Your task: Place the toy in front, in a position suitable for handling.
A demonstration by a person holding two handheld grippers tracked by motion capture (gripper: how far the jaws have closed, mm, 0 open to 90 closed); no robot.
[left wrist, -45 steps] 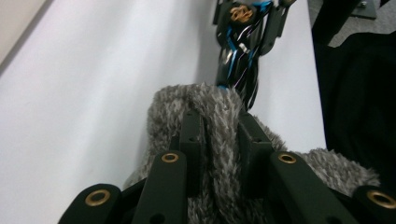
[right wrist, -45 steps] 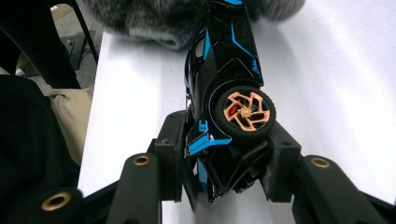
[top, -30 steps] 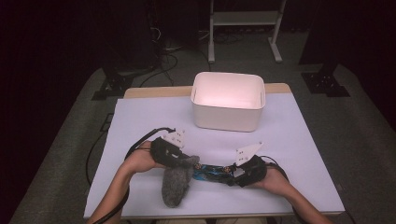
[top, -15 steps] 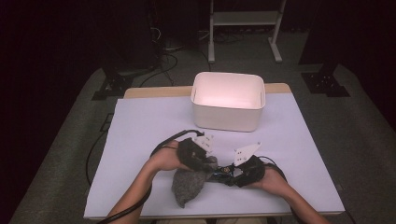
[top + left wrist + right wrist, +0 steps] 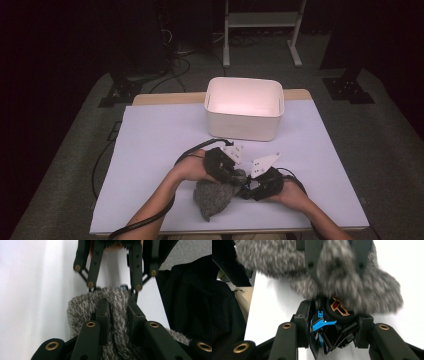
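Note:
A grey fuzzy cloth (image 5: 211,198) lies near the table's front edge, and my left gripper (image 5: 231,175) is shut on a fold of it. In the left gripper view the pads (image 5: 103,312) pinch the grey pile (image 5: 81,312). My right gripper (image 5: 248,190) faces it from the right and is shut on a small black toy car (image 5: 329,333) with blue trim and an orange wheel hub (image 5: 339,307). The cloth (image 5: 377,287) hangs over the car's front end and touches it. The right gripper's jaws also rise at the top of the left gripper view.
A white rectangular bin (image 5: 245,107) stands open at the back centre of the white table (image 5: 150,145). Cables trail from both grippers over the front edge. Dark floor and a metal stand lie beyond the table.
My left gripper has carried the grey cloth to the right until it meets the toy car. The right gripper has stayed where it was.

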